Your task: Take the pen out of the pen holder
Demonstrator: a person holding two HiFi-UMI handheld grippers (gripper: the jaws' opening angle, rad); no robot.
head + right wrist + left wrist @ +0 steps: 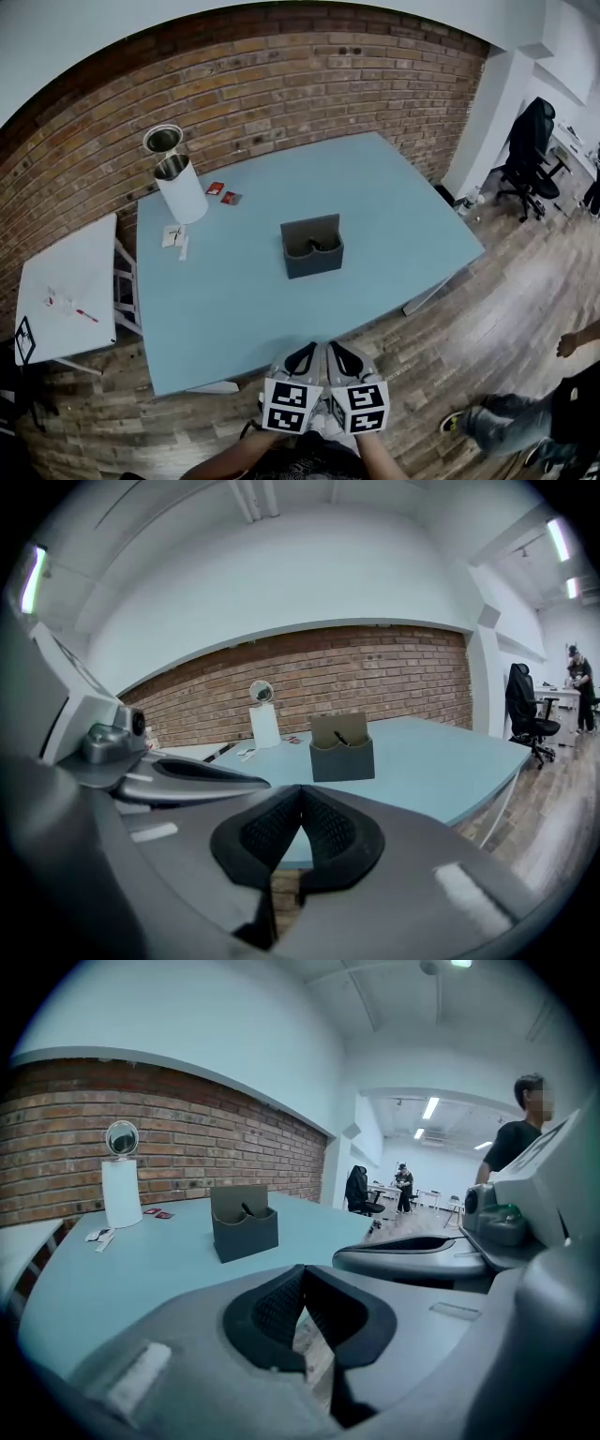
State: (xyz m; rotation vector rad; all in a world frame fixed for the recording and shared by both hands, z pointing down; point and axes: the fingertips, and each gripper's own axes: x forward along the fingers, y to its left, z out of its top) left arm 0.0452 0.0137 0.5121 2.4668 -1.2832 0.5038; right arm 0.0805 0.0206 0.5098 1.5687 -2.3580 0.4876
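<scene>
At the left of the head view a white side table (66, 281) stands beside the blue table (403, 225). Toward the blue top's upper left corner a white cylinder (182, 192) stands near two small red cards (223, 194). At the centre sits the pen holder (312, 248), with the pen (341, 737) leaning inside it; I cannot tell which of the two wells it is in. At lower centre the left gripper (300, 360) and right gripper (345, 361) hang side by side off the table's near edge, well apart from the holder. Each has its jaws pressed together with nothing between them.

As I judge the risks, the holder looks light and free-standing. Pulling the slanted pen at an angle could tip or drag it unless the other gripper steadies it. Only a short dark end shows above the rim, so a pinch could slip off or catch the tall back panel. The jaws must also spread before any grasp.

The side table is smooth and white. The cylinder is matte white with a shiny, mirror-like metal top. The tabletop is flat, matte pale blue. The holder is dark grey and boxy, with two rounded wells and a raised back. The pen is thin and dark. The jaw pads are black and ribbed, set in grey plastic shells.
</scene>
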